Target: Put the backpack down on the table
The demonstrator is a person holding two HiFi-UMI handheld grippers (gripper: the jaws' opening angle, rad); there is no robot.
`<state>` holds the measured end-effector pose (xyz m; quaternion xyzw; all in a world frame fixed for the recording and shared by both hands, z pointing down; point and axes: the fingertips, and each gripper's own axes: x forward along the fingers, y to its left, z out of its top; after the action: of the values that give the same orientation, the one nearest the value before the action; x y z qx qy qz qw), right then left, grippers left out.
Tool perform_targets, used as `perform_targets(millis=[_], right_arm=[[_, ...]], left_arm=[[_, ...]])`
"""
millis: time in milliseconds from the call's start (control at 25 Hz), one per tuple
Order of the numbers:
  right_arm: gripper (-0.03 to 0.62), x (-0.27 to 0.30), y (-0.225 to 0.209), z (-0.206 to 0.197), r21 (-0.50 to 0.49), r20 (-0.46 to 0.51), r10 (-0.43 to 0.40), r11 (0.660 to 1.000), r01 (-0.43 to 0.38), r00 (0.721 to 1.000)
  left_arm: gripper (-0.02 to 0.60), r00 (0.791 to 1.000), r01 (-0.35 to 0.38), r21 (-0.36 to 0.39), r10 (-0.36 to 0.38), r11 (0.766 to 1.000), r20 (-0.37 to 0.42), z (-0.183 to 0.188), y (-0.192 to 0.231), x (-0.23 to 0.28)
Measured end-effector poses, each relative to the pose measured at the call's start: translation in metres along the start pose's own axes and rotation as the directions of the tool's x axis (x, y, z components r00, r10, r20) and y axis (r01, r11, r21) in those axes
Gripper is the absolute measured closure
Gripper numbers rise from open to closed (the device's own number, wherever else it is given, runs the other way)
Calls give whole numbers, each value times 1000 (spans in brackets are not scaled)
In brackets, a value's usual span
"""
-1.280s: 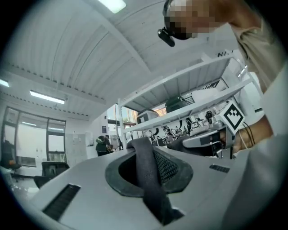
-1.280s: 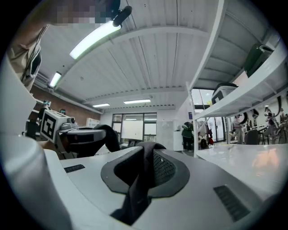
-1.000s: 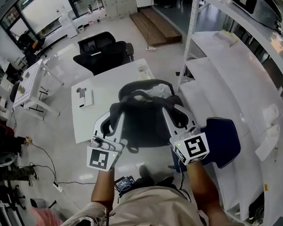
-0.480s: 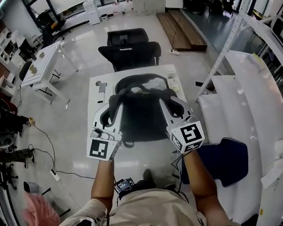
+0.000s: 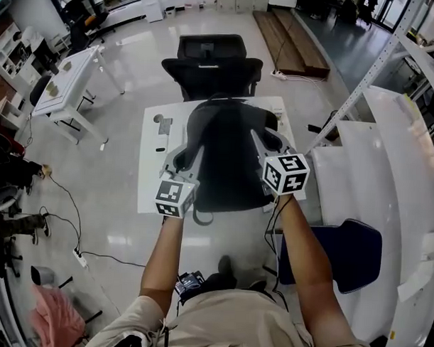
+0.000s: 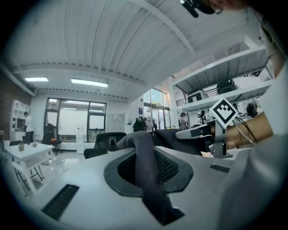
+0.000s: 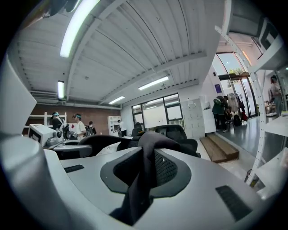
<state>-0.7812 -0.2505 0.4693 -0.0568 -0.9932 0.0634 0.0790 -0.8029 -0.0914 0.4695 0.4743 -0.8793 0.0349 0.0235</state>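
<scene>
- We carry the black backpack [image 5: 228, 159] between both grippers, over the white table [image 5: 151, 181]. It covers the table's middle and right part. We cannot tell whether its underside rests on the top.
- Our left gripper [image 5: 183, 159] sits at the backpack's left edge. It is clenched on the left shoulder strap [image 6: 145, 152], a dark band that comes out between the jaws and arches away toward the bag.
- Our right gripper [image 5: 265, 141] sits at the backpack's right edge. It grasps the right shoulder strap [image 7: 147, 157] in the same way, with the band pinched between its pads.
- The bag's body lies between the two grippers and reaches beyond them toward the far side of the table, where a black office chair [image 5: 212, 62] stands.
- A blue chair [image 5: 349, 252] stands near us on the right, beside the white shelving [image 5: 409, 162].
</scene>
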Motion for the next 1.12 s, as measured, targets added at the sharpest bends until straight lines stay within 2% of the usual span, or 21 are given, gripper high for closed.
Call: perform_targets(millis=[200, 320, 480, 600, 680, 800, 1000, 1120], right_arm=[[525, 14, -23, -43, 82, -52, -44, 996, 48, 998], [517, 16, -32, -60, 125, -50, -67, 989, 73, 997], [491, 18, -35, -66, 45, -39, -85, 995, 86, 996], [460, 14, -36, -77, -16, -71, -102, 995, 101, 992], [448, 9, -37, -86, -30, -103, -118, 993, 115, 988], [448, -3, -37, -97, -36, -139, -130, 991, 126, 982], [448, -29, -31, -107, -40, -168, -145, 989, 141, 975], [448, -48, -18, -102, -43, -155, -136, 991, 130, 979]], left_arm=[[511, 995, 3, -73, -10, 997, -103, -52, 8, 19], [497, 991, 6, -100, -19, 995, -131, -71, 9, 26], [469, 989, 8, -130, -27, 991, -144, -84, 10, 33], [434, 989, -5, -154, -17, 988, -144, -89, 15, 32], [383, 988, -7, -143, -15, 990, -151, -95, 17, 31], [345, 987, -13, -131, -9, 991, -163, -102, 15, 24], [340, 977, -43, -109, 19, 993, -212, -117, 15, 5], [341, 980, -45, -89, 26, 995, -196, -114, 7, -17]])
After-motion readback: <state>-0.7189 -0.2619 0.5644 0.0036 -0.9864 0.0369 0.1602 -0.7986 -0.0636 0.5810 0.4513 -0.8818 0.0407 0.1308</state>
